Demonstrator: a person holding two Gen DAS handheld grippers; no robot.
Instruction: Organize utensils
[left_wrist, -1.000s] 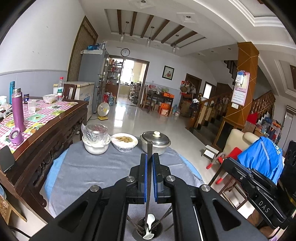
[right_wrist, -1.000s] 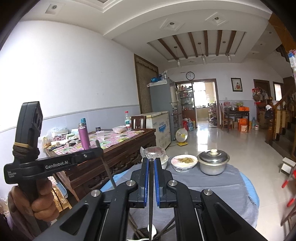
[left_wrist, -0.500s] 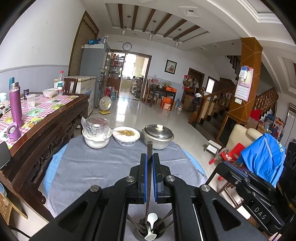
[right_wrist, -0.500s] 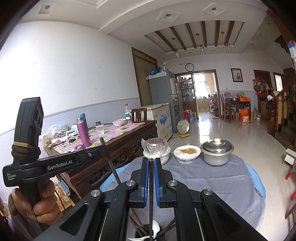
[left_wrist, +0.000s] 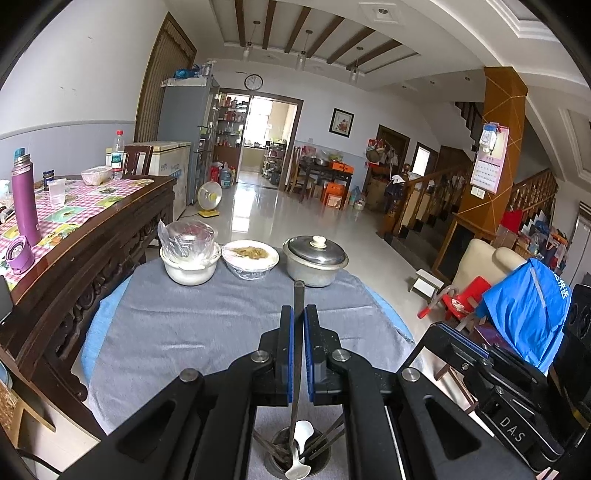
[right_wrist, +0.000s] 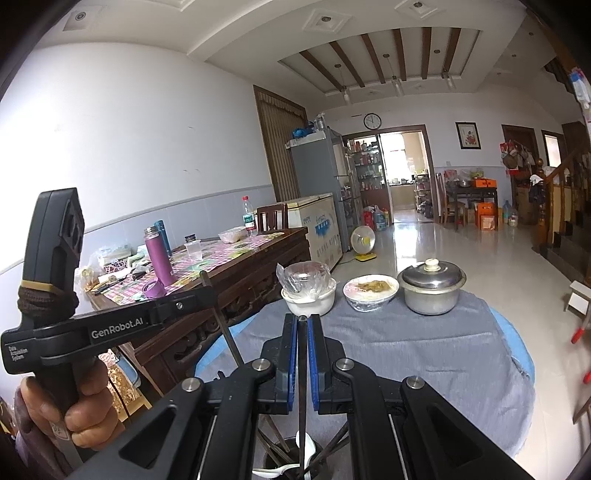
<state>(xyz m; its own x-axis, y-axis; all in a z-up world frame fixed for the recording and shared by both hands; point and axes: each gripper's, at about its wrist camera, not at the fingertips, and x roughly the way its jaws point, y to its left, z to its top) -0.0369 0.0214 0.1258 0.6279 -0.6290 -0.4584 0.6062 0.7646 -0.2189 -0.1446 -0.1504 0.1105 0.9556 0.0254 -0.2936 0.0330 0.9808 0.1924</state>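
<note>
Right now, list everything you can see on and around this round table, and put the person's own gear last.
chopstick: two, dark, one clamped in each gripper above the holder
utensil holder: one, metal, near table edge
white spoon: one, in holder
steel pot: one, lidded, far edge
food bowl: one, white, middle
wrapped bowl: one, white, left
purple flask: one, sideboard
left gripper: shut
right gripper: shut

Open grey-clothed worktop (left_wrist: 207, 332) ahead; bowls (left_wrist: 189, 264) and pot (left_wrist: 314, 263) block twelve o'clock edge; holder (left_wrist: 295, 458), crowded with utensils, obstructs six o'clock.
</note>
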